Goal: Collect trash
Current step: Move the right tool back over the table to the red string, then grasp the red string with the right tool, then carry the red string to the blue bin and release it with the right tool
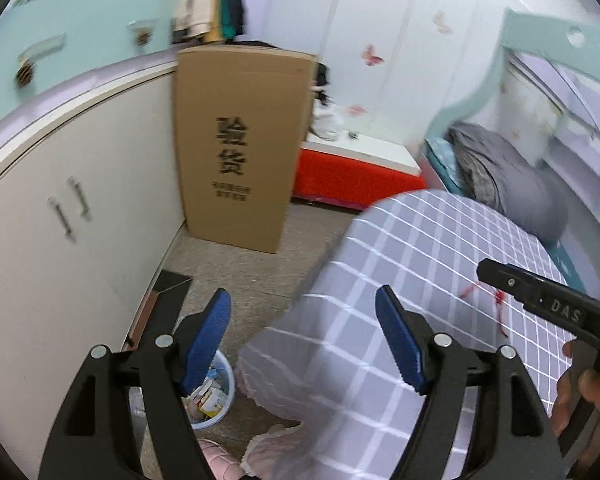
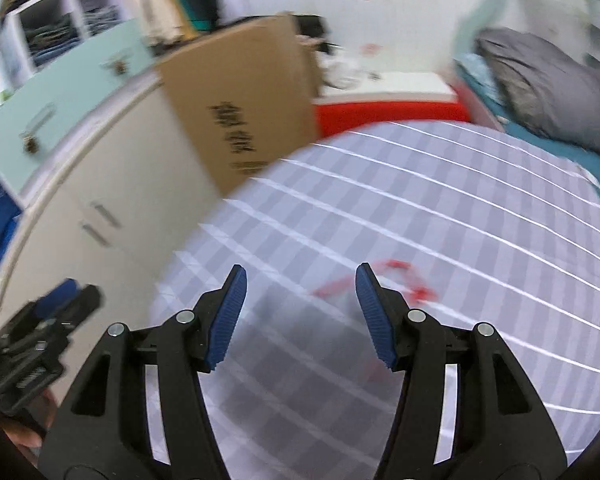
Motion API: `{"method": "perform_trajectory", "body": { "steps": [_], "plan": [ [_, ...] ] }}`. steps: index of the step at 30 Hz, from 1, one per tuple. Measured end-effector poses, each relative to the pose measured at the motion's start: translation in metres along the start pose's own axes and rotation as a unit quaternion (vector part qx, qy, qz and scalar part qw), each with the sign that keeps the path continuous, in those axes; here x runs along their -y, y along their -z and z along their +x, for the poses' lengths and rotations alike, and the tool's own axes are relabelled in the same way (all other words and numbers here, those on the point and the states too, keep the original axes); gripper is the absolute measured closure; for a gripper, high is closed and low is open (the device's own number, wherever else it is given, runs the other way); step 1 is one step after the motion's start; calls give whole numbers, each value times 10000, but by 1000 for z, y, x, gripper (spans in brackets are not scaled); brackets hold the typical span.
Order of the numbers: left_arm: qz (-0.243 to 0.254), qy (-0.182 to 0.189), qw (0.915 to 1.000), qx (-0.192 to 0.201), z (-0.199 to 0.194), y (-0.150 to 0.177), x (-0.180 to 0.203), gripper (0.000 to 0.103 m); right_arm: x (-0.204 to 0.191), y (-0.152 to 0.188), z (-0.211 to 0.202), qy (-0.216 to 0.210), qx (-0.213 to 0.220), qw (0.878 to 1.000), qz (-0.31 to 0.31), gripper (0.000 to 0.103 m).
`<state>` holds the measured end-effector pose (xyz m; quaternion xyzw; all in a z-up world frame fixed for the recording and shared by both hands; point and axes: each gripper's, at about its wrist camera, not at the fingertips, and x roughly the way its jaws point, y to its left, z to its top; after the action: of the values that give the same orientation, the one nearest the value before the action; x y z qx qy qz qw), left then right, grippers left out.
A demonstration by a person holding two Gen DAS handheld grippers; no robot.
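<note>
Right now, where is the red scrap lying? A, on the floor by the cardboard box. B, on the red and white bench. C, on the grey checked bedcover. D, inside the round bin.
C: the red scrap lies flat on the grey checked bedcover, just ahead of the right gripper, whose jaws stand open and empty.
</note>
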<state>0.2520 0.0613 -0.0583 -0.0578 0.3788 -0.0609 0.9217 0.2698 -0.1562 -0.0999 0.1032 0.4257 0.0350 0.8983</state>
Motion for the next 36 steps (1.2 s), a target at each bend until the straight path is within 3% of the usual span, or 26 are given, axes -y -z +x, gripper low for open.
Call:
{"method": "perform_trajectory", "body": {
  "steps": [4, 8, 11, 13, 15, 23, 28, 33, 36],
  "plan": [
    [155, 120, 9997, -126, 10, 0, 30, 30, 31, 2, 11, 117, -231, 9994, 231, 58],
    [232, 61, 9995, -186, 17, -1, 44, 30, 36, 0, 24, 108, -356, 9991, 219, 60],
    [227, 7, 9996, -195, 17, 0, 43, 30, 35, -2, 34, 116, -443, 9988, 200, 68],
    [186, -13, 9996, -200, 16, 1, 39, 30, 29, 0, 33, 266, -417, 9988, 20, 83],
    [152, -31, 9997, -191, 15, 1, 32, 30, 17, 2, 34, 164, -435, 9988, -150, 92],
    [-473, -52, 9989, -31, 8, 3, -33, 30, -99, 0, 30, -797, -267, 9928, -850, 96],
    [-1132, -339, 9930, 65, 6, 18, -108, 30, -210, 11, 57, -1406, -435, 9806, -1297, 96],
    [-2179, -716, 9733, -15, 14, 56, -209, 30, -294, 44, 115, -1703, -1055, 9694, -1419, 96],
    [-2632, -841, 9610, -82, 27, 83, -259, 30, -328, 71, 162, -1638, -1469, 9648, -1442, 96]
  ]
}}
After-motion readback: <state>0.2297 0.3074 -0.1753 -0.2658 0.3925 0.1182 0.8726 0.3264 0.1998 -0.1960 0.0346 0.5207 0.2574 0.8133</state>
